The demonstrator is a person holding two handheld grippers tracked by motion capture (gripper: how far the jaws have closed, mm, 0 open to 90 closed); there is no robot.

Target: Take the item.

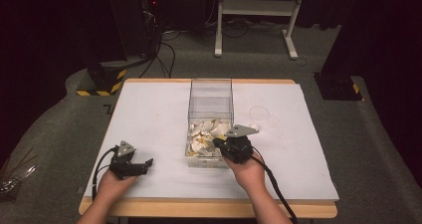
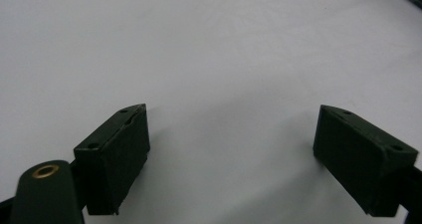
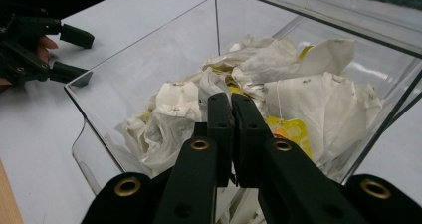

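Wrappers (image 3: 278,84) lie crumpled inside the clear box (image 1: 210,92). My right tongs (image 3: 231,100) sit pressed together over them, apparently empty; my left tongs (image 2: 231,149) wait wide on the bench (image 1: 149,114), beside the box.

The right gripper (image 3: 231,107) hangs over the near end of the clear box (image 1: 210,92), the crumpled tea bags (image 3: 278,92) in the box just ahead of and below its jaws, and the left gripper (image 1: 145,165) sits well off to its left on the white board (image 1: 149,109).
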